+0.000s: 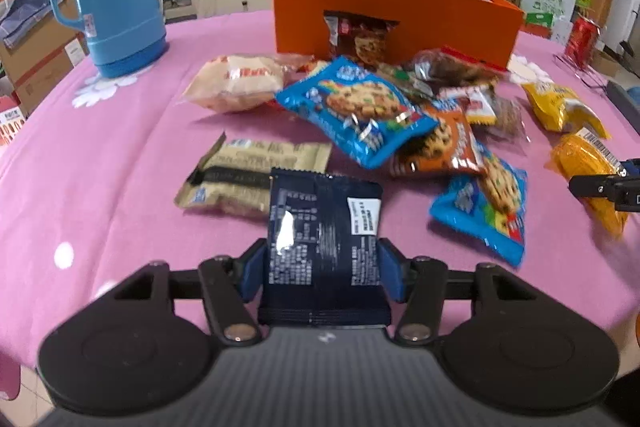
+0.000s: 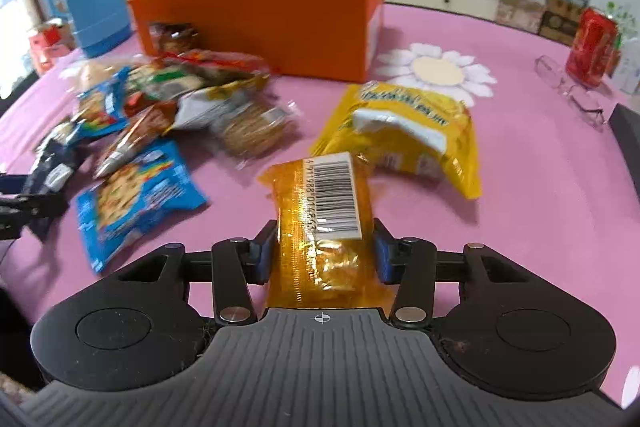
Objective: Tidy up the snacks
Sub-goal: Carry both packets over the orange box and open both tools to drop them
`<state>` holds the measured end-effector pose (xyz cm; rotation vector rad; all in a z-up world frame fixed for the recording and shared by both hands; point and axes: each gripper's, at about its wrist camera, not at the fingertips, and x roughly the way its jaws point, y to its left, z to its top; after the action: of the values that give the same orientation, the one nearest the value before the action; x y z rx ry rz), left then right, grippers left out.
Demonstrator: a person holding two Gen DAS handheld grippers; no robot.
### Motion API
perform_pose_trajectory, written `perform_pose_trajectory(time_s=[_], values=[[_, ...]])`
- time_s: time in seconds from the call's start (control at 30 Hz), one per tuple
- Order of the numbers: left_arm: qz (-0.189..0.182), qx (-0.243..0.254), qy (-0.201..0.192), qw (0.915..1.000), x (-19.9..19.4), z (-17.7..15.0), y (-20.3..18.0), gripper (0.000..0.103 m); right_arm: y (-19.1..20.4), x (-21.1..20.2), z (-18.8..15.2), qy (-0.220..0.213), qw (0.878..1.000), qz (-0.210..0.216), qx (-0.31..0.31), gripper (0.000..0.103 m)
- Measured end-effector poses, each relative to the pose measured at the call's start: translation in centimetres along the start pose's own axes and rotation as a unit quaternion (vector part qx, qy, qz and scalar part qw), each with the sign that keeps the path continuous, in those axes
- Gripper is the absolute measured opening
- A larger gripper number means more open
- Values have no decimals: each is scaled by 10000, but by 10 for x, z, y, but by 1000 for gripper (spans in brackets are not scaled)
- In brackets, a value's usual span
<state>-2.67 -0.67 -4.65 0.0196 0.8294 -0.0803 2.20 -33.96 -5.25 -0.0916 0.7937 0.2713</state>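
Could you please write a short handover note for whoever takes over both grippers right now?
Left gripper: shut on a dark blue packet.
Right gripper: shut on an orange packet with a barcode.
Orange box: at the back of the pink tablecloth; a few snacks show through its cutout.
Left: both held packets, the yellow bag, the blue cookie packs, the beige bar and the rest of the pile remain outside the box.

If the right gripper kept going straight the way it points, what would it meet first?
Probably the yellow snack bag, lying just beyond the orange packet that the right gripper grips; depth is unclear. The orange box stands farther back.
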Motion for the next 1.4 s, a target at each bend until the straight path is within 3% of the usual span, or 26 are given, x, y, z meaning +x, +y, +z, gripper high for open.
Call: perform_pose_trajectory(time_s=[0.1, 0.17, 0.23, 0.4, 0.47, 0.5, 0.6, 0.7, 0.87, 1.1, 1.27, 1.4], values=[[-62, 58, 119, 9999, -12, -10, 1, 59, 7, -10, -10, 41, 9999, 41, -157, 31], [-20, 67, 168, 9998, -16, -14, 2, 69, 7, -12, -12, 68, 9998, 114, -146, 40], [68, 0, 137, 9999, -16, -12, 4, 69, 7, -12, -11, 138, 9998, 155, -65, 77], [102, 32, 152, 9998, -10, -11, 5, 74, 5, -19, -9, -43, 9999, 143, 20, 80], [86, 12, 87, 9999, -12, -14, 5, 71, 2, -11, -11, 185, 9997, 117, 54, 78], [4, -31, 60, 10000, -13, -14, 7, 57, 3, -9, -12, 207, 9998, 64, -19, 71], [-115, -155, 9, 9998, -18, -12, 9, 51, 7, -14, -12, 89, 9998, 90, -146, 19], [-376, -404, -164, 9983, -28, -5, 13, 51, 0, -16, -10, 18, 9994, 301, 164, 19], [-394, -379, -489, 9973, -43, 18, 15, 51, -3, -23, -7, -193, 9988, 340, 309, 19], [-622, -562, -657, 9943, -24, 72, 16, 51, -4, -44, 13, -1004, 9913, 542, 650, 19], [-716, -543, -1138, 9894, -15, 140, 11, 51, -4, -47, 60, -1424, 9841, 749, 754, 19], [-738, -684, -1578, 9823, -4, 196, 9, 52, 0, -30, 129, -1729, 9803, 770, 569, 19]])
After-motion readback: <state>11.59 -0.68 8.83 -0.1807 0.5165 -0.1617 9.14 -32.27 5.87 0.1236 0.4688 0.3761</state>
